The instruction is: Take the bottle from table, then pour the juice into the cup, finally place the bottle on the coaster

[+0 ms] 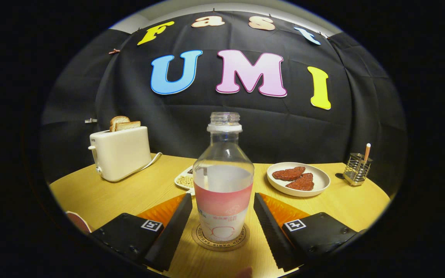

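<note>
A clear, uncapped bottle (223, 173) with a pink label stands upright on a round coaster (219, 242) on the wooden table. It is about half full of pale liquid. My gripper (223, 197) is open, with one finger on each side of the bottle at label height. Each fingertip (187, 200) sits very close to the bottle's wall, and a thin gap shows on both sides. A pinkish rounded object (78, 222), perhaps the cup, peeks out beside the left finger, mostly hidden.
A cream toaster (121, 153) holding bread slices stands at the back left, its cord trailing on the table. Behind the bottle is a small dish of beans (184, 180). A white plate (315, 187) with brown patties and a wire holder (357, 169) are at the back right.
</note>
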`<state>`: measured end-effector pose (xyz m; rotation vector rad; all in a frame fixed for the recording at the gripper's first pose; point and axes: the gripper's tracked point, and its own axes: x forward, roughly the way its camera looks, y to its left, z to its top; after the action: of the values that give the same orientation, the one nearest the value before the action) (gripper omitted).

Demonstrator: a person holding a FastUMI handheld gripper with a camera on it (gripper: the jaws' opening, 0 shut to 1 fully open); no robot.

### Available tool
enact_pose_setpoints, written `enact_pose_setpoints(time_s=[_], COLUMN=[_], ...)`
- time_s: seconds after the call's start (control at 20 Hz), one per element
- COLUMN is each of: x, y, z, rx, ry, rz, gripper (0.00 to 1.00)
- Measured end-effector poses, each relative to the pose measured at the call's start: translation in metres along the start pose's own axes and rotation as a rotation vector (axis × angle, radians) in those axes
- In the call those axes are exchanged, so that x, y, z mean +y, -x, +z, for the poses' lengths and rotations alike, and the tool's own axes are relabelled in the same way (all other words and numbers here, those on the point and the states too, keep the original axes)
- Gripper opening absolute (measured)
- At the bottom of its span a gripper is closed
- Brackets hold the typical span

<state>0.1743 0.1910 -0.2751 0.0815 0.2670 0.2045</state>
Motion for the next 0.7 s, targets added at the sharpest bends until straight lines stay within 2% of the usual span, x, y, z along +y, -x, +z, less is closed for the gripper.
enact_pose_setpoints(time_s=[0.7], x=[-0.014], y=[0.11], z=[0.1], rx=[-0.096], ry=[0.029], rz=[-0.011], gripper=[0.98])
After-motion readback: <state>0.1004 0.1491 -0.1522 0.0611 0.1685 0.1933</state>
